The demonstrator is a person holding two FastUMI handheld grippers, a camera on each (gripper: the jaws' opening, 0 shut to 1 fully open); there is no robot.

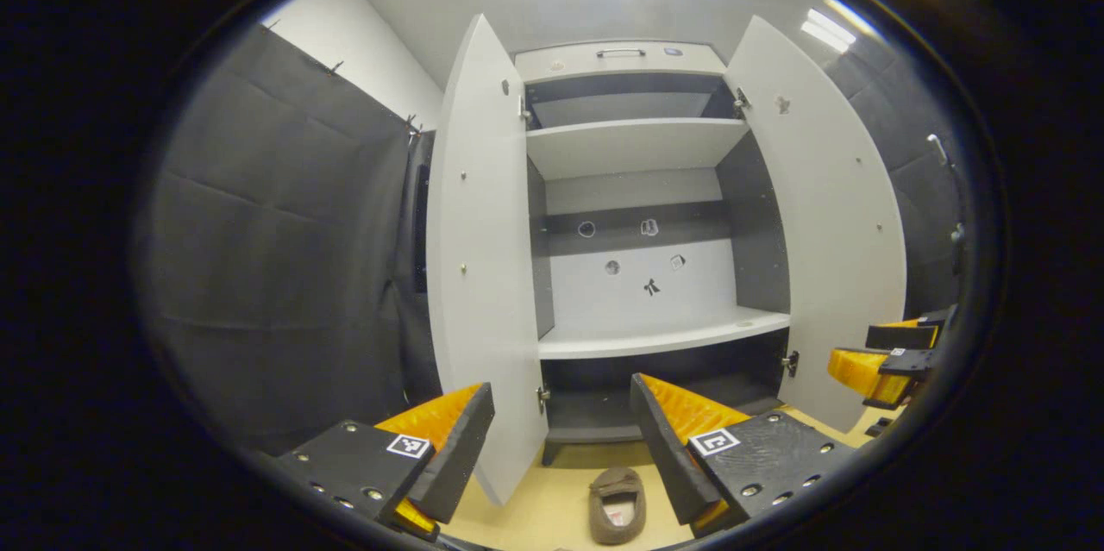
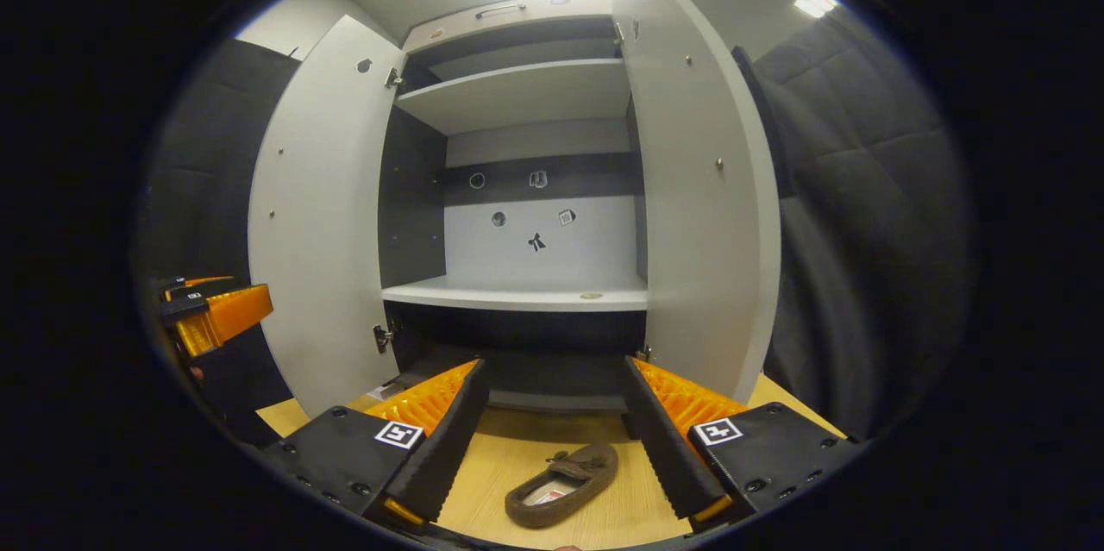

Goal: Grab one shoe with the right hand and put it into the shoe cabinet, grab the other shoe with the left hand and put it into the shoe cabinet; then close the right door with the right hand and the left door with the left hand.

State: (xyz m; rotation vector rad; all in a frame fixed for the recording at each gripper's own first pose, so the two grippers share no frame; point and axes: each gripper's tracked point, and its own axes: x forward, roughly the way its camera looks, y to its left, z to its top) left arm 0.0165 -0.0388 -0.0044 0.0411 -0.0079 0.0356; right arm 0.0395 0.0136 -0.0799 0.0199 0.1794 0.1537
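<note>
White and grey, the shoe cabinet (image 1: pixel 638 215) stands wide open ahead, with pale shelves and a dark back band; in the right gripper view it (image 2: pixel 526 189) fills the middle. Its left door (image 1: pixel 483 275) and right door (image 1: pixel 819 232) are both swung outward; in the right gripper view the left door (image 2: pixel 319 223) and right door (image 2: pixel 699 189) flank the shelves. No shoe lies on the shelves that can be seen. Pale wooden floor (image 1: pixel 535 516) lies in front of the cabinet. The left gripper (image 1: pixel 561 439) hangs with its fingers spread wide, holding nothing. The right gripper (image 2: pixel 552 439) is likewise spread apart and empty. One brown shoe (image 1: pixel 617 504) sits on the floor just before the cabinet, below and between the left gripper's fingers. Another brown shoe (image 2: pixel 562 484) lies on the floor between the right gripper's fingers, untouched.
</note>
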